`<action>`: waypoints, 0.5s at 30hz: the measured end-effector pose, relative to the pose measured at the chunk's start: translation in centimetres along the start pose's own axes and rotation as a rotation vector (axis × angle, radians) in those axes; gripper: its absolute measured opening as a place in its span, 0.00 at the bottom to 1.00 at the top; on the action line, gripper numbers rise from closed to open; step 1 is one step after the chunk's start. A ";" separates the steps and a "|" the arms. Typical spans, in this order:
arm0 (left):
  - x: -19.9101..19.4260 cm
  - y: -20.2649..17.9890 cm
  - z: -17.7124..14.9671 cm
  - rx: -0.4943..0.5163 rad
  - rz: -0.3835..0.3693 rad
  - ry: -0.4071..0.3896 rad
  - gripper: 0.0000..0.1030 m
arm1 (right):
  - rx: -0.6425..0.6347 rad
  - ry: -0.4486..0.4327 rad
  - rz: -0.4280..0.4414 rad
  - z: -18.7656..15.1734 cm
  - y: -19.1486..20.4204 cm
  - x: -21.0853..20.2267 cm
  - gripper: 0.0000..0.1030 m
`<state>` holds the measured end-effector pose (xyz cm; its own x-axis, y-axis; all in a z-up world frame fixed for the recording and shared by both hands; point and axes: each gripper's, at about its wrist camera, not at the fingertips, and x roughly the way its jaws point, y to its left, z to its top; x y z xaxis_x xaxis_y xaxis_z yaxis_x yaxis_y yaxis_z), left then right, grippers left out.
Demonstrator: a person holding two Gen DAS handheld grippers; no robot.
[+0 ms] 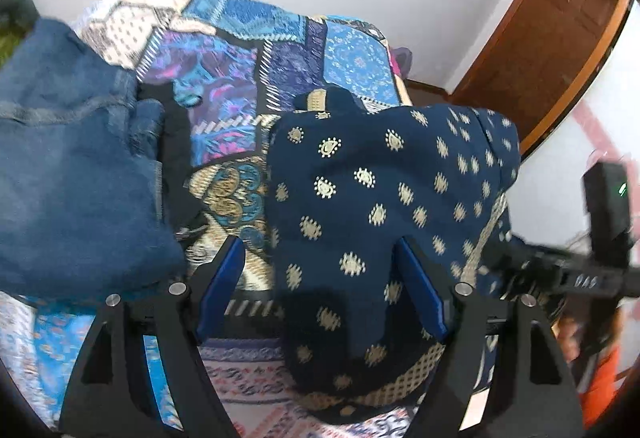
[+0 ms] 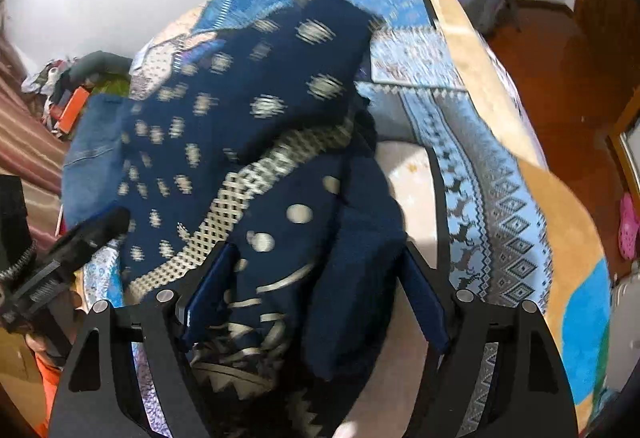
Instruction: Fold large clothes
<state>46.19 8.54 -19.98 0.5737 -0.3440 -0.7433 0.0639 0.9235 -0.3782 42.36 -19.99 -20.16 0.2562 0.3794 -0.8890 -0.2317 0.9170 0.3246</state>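
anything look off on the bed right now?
Nothing damaged or spilled. The navy printed garment lies bunched and uneven on the patchwork bedspread, not yet a tidy fold. Folded jeans sit beside it.

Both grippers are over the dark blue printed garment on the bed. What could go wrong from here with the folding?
1. Both the left gripper and right gripper stand open over the garment, which lies bunched; closing now may catch several layers and fold it crookedly.
2. The jeans lie close beside it, so a sweep of cloth could drag them.
3. The garment lies near the bed edge and might slide off.
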 end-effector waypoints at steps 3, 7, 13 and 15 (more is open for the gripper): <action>1.7 0.7 0.5 -0.057 -0.083 0.049 0.79 | 0.002 0.001 0.040 0.5 -0.3 -0.2 0.81; 3.8 1.5 0.8 -0.127 -0.158 0.109 0.88 | 0.014 0.006 0.088 1.5 -0.4 0.3 0.83; 6.1 3.1 0.7 -0.241 -0.290 0.190 0.94 | 0.057 0.021 0.169 2.7 -0.9 1.4 0.84; 7.0 3.8 0.6 -0.285 -0.347 0.219 0.94 | 0.072 0.025 0.188 2.8 -0.9 1.4 0.83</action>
<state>50.94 9.76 -26.25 0.3708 -0.6790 -0.6337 -0.0225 0.6755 -0.7370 45.59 -19.93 -20.76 0.1910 0.5420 -0.8184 -0.2049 0.8374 0.5068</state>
